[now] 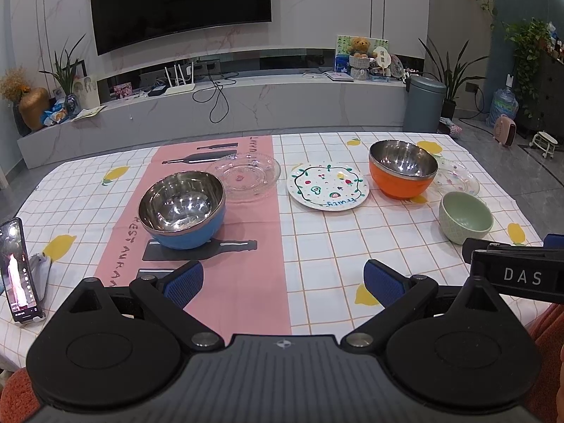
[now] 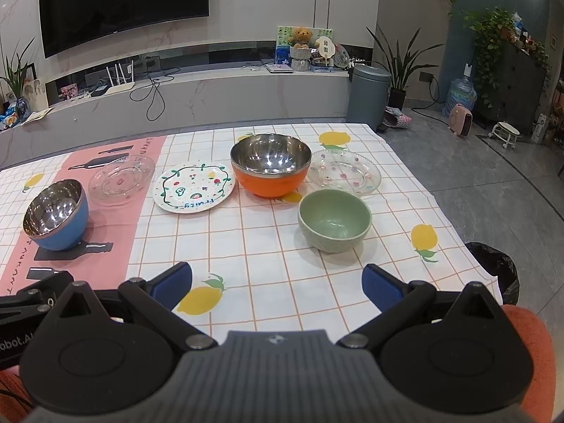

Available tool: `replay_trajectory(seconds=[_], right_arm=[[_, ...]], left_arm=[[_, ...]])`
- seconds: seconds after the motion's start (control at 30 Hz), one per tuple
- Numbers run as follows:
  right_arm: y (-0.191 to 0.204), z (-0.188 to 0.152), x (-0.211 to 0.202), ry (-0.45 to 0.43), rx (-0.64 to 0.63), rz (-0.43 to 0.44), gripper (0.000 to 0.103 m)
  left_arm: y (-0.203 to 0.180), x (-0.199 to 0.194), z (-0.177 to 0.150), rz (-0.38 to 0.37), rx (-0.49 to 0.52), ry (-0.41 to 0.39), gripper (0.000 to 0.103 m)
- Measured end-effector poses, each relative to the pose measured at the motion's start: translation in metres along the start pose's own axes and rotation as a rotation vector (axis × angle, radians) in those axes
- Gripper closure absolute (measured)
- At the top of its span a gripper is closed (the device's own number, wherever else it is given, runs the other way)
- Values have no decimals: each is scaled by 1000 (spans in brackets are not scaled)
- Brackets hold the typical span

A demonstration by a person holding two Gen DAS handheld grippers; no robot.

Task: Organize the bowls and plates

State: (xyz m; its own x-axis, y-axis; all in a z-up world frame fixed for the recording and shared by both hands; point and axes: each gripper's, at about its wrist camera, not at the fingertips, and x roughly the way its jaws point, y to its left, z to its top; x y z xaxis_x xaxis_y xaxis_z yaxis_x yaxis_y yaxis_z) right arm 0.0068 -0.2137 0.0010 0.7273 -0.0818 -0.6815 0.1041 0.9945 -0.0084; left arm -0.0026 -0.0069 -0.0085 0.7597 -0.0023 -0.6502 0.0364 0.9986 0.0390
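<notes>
On the checked tablecloth stand a blue steel-lined bowl (image 1: pixel 182 208) (image 2: pixel 56 214), a clear glass plate (image 1: pixel 245 176) (image 2: pixel 121 179), a white painted plate (image 1: pixel 328 186) (image 2: pixel 194 187), an orange steel-lined bowl (image 1: pixel 402 168) (image 2: pixel 270 164), a second clear glass plate (image 1: pixel 458 178) (image 2: pixel 347 172) and a green bowl (image 1: pixel 465 216) (image 2: pixel 334 220). My left gripper (image 1: pixel 283 282) is open and empty near the front edge, below the blue bowl. My right gripper (image 2: pixel 276 283) is open and empty near the front edge, short of the green bowl.
A phone on a stand (image 1: pixel 19 271) sits at the table's left front. A pink placemat (image 1: pixel 243 246) lies under the blue bowl. The table's right edge (image 2: pixel 440 204) drops to the floor. A bin (image 2: pixel 368 93) stands behind the table.
</notes>
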Motion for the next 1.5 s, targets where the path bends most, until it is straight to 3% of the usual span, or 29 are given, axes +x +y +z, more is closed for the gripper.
replay_trajectory(seconds=[0.6, 0.93, 1.03, 1.17, 1.5], right_arm=[[1, -1, -5, -7, 0, 2, 3], [2, -4, -4, -30, -10, 23, 3], [1, -4, -3, -46, 14, 75, 3], [7, -1, 4, -32, 0, 161, 3], [57, 32, 12, -134, -118, 241, 3]], left_arm=[[0, -1, 0, -1, -2, -1, 0], [9, -3, -4, -39, -70, -45, 0], [17, 1, -3, -46, -125, -38, 15], [33, 6, -1, -94, -197, -27, 26], [90, 20, 41, -45, -327, -123, 49]])
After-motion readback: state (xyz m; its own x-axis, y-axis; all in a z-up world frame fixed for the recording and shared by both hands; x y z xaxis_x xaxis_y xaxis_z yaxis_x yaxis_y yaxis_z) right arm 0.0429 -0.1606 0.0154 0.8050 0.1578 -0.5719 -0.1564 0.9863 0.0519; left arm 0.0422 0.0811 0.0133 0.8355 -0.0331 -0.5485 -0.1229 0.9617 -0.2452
